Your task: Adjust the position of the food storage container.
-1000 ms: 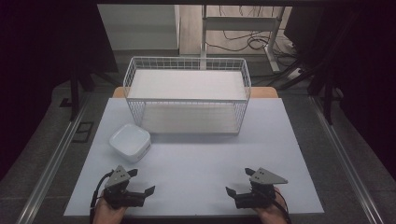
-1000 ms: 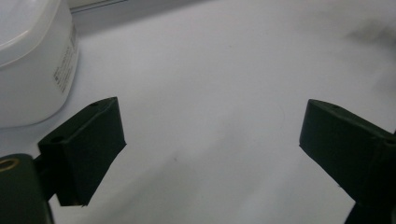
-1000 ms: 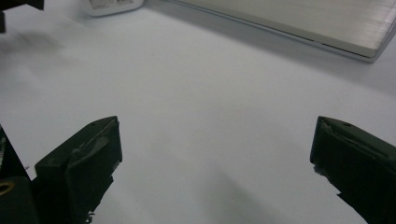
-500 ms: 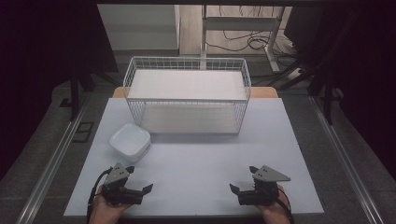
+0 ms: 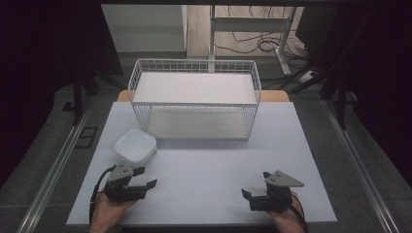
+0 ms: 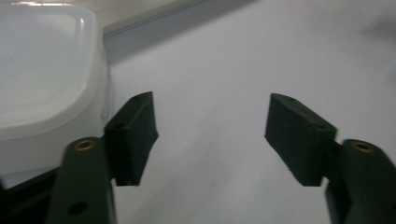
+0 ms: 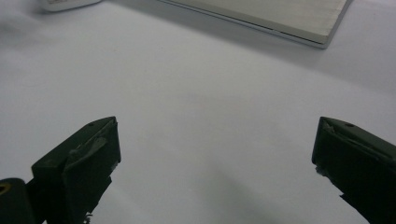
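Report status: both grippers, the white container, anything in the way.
Left gripper open, empty, beside white square container. Right gripper open, empty, over bare table. Wire rack at the far side; nothing between.

Dim, soft overhead light on the pale table [image 5: 209, 179] (surroundings nearly black); gripper views blur close up.

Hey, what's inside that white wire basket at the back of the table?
The wire basket carries two flat white shelf panels, one on top, one at the bottom, with nothing visible on either. The upper panel covers the rear of the lower shelf, so that part can't be checked.
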Demonstrator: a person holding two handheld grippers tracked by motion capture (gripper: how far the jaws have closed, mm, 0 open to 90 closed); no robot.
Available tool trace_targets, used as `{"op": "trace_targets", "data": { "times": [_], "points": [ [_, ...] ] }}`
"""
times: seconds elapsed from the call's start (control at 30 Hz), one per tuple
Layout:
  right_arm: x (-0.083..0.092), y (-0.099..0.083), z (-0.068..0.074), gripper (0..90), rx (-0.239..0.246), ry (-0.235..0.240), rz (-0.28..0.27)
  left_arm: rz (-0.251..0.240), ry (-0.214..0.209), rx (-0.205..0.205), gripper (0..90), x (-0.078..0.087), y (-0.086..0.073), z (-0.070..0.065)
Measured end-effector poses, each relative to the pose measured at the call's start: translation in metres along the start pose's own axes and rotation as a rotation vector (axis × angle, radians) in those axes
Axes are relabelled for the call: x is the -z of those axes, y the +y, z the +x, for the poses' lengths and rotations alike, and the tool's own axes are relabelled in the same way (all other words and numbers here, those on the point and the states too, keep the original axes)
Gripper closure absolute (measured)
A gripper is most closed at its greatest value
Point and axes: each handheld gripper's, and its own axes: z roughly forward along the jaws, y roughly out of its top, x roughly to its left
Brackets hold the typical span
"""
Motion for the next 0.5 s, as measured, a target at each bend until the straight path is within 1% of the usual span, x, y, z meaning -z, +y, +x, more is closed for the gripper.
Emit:
{"op": "trace_targets", "data": {
  "times": [0.07,0.1,0.13,0.17,0.2,0.23,0.3,0.37,0.4,0.5],
  "points": [
    [-0.001,0.0,0.001,0.8,0.007,0.004,0.003,-0.012,0.007,0.003,42.2,0.002,0.004,0.004],
    [-0.001,0.0,0.002,0.8,0.009,0.007,0.003,-0.016,0.016,0.0,44.6,0.003,0.007,0.006],
    [-0.001,0.0,0.003,0.8,0.012,0.022,-0.002,-0.019,0.024,0.002,48.6,0.004,0.01,0.01],
    [-0.002,0.001,0.004,0.8,0.019,0.029,-0.004,-0.022,0.023,0.01,54.1,0.004,0.011,0.012],
    [-0.002,0.001,0.005,0.8,0.027,0.028,-0.004,-0.024,0.02,0.027,57.6,0.004,0.014,0.016],
    [-0.002,0.001,0.007,0.8,0.046,0.025,-0.007,-0.026,0.025,0.033,62.3,0.004,0.016,0.019],
    [-0.002,0.001,0.009,0.8,0.062,0.019,-0.003,-0.017,0.037,0.046,68.9,0.003,0.02,0.025],
    [-0.004,0.001,0.01,0.6,0.067,0.013,0.01,-0.013,0.057,0.051,76.5,0.001,0.025,0.031],
    [-0.004,0.0,0.009,0.6,0.068,0.012,0.016,-0.008,0.058,0.056,79.5,0.0,0.027,0.034],
    [-0.004,-0.001,0.007,0.6,0.056,0.005,0.024,0.006,0.084,0.048,87.0,-0.005,0.034,0.043]
  ]
}}
